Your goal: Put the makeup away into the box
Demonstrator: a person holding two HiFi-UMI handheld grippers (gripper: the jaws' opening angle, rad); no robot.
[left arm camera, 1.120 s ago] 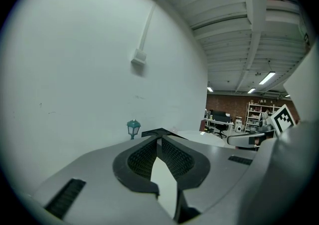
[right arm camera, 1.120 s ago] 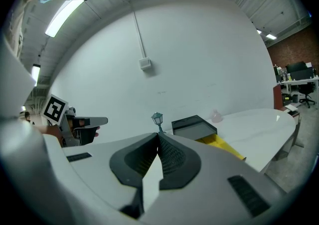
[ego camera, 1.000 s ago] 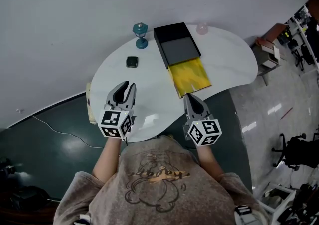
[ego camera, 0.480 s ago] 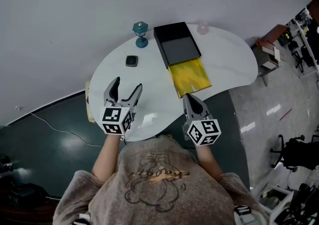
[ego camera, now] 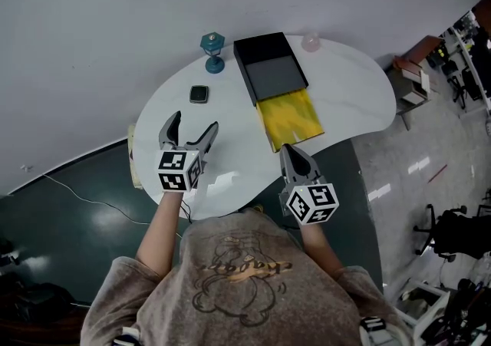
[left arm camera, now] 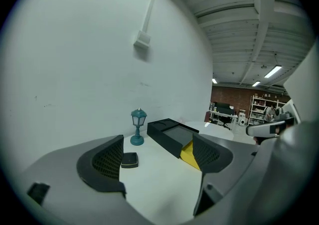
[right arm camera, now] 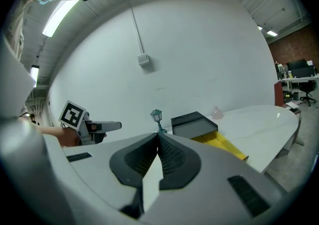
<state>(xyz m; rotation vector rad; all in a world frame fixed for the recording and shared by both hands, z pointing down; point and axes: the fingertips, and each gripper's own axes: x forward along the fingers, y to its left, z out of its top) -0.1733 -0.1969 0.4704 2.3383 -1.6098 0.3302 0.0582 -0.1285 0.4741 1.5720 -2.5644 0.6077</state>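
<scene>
1. Over the near edge of the white table, the left gripper tilts slightly down; its jaws have just been opening and stand wide, with nothing between them.
2. The right gripper hovers level, its jaws pressed together and empty.
3. The black compact lies on the table, left of the black box.

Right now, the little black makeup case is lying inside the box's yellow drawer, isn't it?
Not quite. The little black makeup case is lying on the white table, out to the left of the box, not inside its yellow drawer. The head view shows this.
</scene>
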